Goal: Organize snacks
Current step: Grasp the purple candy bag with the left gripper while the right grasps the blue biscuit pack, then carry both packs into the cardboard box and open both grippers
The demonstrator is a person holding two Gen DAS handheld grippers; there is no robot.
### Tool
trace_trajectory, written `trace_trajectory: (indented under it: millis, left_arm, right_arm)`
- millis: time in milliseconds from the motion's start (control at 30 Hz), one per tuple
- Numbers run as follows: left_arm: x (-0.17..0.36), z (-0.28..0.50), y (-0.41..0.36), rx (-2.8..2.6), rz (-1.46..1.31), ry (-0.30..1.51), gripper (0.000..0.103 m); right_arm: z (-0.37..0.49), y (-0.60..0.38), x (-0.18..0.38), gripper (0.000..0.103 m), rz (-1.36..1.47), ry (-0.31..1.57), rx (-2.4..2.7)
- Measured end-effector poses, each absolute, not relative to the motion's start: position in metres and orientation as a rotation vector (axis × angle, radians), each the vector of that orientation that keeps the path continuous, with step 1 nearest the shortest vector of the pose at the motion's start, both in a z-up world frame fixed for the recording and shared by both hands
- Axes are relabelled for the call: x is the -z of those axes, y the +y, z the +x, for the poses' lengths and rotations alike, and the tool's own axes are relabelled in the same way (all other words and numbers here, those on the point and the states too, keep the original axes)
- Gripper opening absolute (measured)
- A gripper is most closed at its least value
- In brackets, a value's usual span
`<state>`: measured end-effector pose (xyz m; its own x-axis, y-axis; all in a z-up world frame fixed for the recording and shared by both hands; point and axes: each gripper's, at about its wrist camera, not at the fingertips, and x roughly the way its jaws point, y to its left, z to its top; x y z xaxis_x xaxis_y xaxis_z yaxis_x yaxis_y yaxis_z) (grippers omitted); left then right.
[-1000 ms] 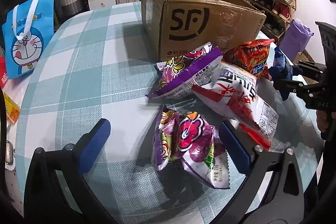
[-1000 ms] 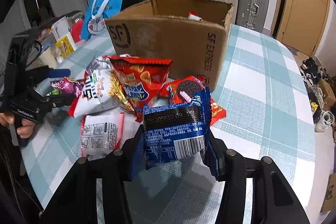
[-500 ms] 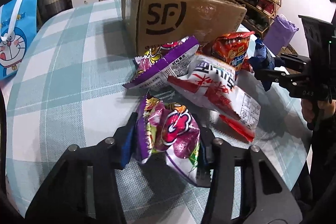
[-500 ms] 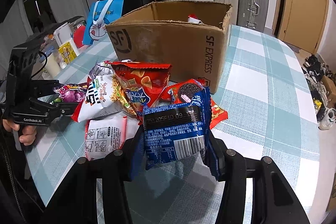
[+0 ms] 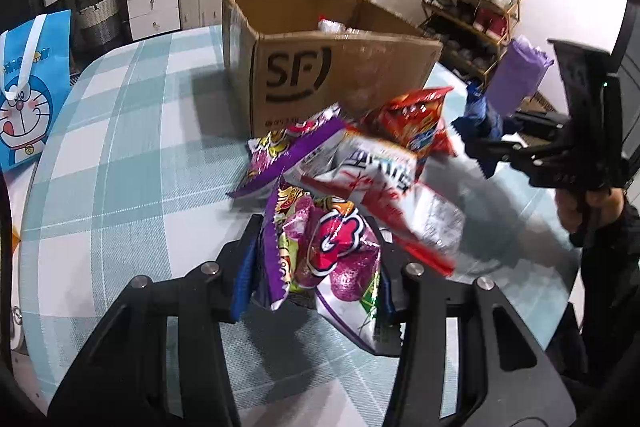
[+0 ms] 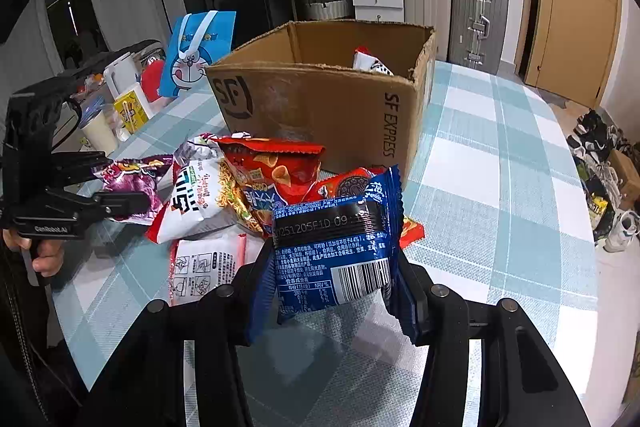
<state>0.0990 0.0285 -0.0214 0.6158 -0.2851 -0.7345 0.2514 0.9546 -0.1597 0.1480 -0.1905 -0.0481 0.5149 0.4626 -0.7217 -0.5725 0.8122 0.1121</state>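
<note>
My left gripper [image 5: 316,267] is shut on a purple snack bag [image 5: 328,247] and holds it above the table, in front of the pile. My right gripper [image 6: 332,267] is shut on a blue biscuit packet [image 6: 336,251], also lifted. It also shows in the left wrist view [image 5: 480,143]. Between them lies a pile of snacks: a red chip bag [image 6: 276,171], a white noodle bag [image 6: 196,191], another purple bag [image 5: 288,151]. Behind the pile stands an open SF cardboard box [image 6: 320,107] with a white packet [image 6: 370,63] inside.
The table has a teal checked cloth [image 5: 120,147]. A blue Doraemon bag [image 5: 28,95] stands at its left edge, with cups and a yellow carton [image 6: 132,107] near it. Suitcases, drawers and a shoe rack [image 5: 476,7] stand beyond the table.
My left gripper closed on the purple snack bag and lifted it off the table. My right gripper has kept hold of the blue packet and risen slightly.
</note>
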Motion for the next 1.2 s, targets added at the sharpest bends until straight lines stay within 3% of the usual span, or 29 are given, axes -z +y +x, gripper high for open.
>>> trace_trajectory:
  millis: [633,1200]
  left_arm:
    - [-0.035,0.086,0.034,0.228,-0.111,0.655,0.045]
    - [-0.079,0.142,0.025,0.190,-0.133,0.577,0.045]
  right_arm:
    - [0.135,-0.198,0.014,0.052,-0.072,0.711,-0.627]
    - [0.153,-0.191,-0.020,0.052,-0.044,0.641,-0.599]
